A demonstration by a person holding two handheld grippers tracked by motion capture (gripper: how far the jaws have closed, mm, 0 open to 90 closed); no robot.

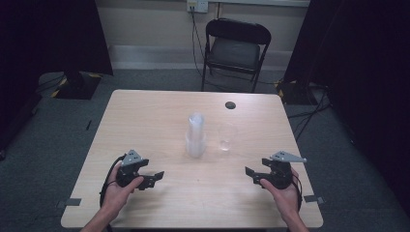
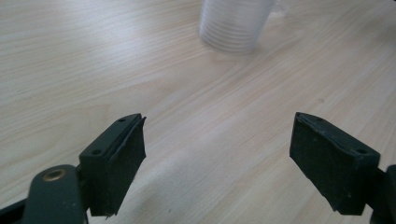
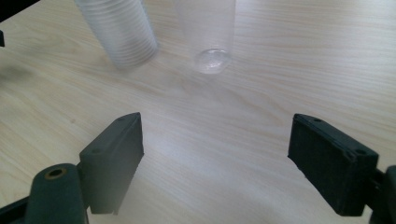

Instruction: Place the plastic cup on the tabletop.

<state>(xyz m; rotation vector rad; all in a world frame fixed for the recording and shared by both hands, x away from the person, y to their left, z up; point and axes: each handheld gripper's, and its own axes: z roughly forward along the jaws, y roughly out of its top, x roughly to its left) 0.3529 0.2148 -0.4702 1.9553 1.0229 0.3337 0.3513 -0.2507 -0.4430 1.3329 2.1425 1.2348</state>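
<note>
A stack of clear plastic cups (image 1: 196, 136) stands upside down near the middle of the wooden table (image 1: 145, 116). Just right of it stands a single clear cup (image 1: 226, 137), upright. The left gripper (image 1: 155, 178) rests low at the front left, held by a hand, jaws open and empty, pointing toward the stack (image 2: 235, 23). The right gripper (image 1: 250, 174) is at the front right, jaws open with nothing between them. In the right gripper view the stack (image 3: 119, 30) and the single cup (image 3: 208, 32) stand ahead of the jaws.
A small dark round hole (image 1: 230, 105) sits at the table's far right. A black folding chair (image 1: 235, 48) stands behind the table. Dark curtains and cables flank both sides of the room.
</note>
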